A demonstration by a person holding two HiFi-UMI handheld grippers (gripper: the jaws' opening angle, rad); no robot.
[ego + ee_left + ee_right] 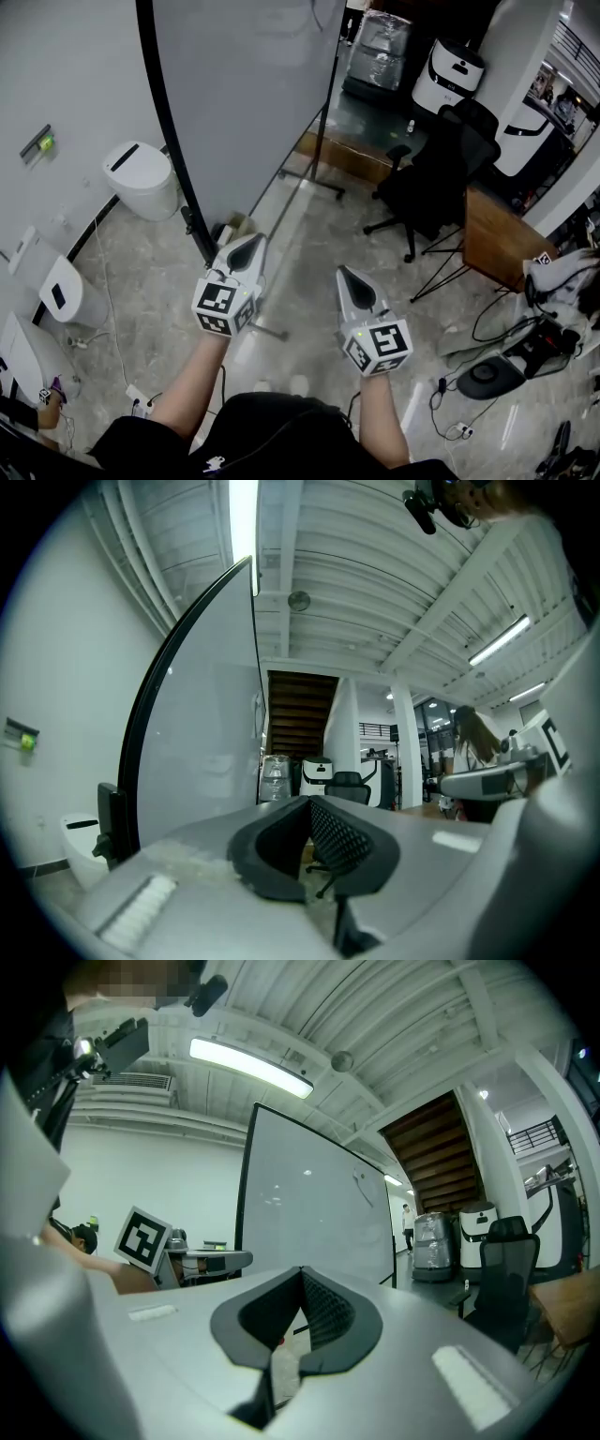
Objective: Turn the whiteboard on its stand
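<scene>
We face the whiteboard (253,94) at 12 o'clock: a tall, smooth, pale-grey panel edged with a thin black frame, on a slim black metal stand (320,141) over the glossy marbled floor (309,234). We hold the left gripper (255,240) and right gripper (344,274) level and side by side, forearms stretched forward, with the frame's lower end at 10 o'clock from the left tip. On both, the ridged black pads are pressed together with nothing between them.
</scene>
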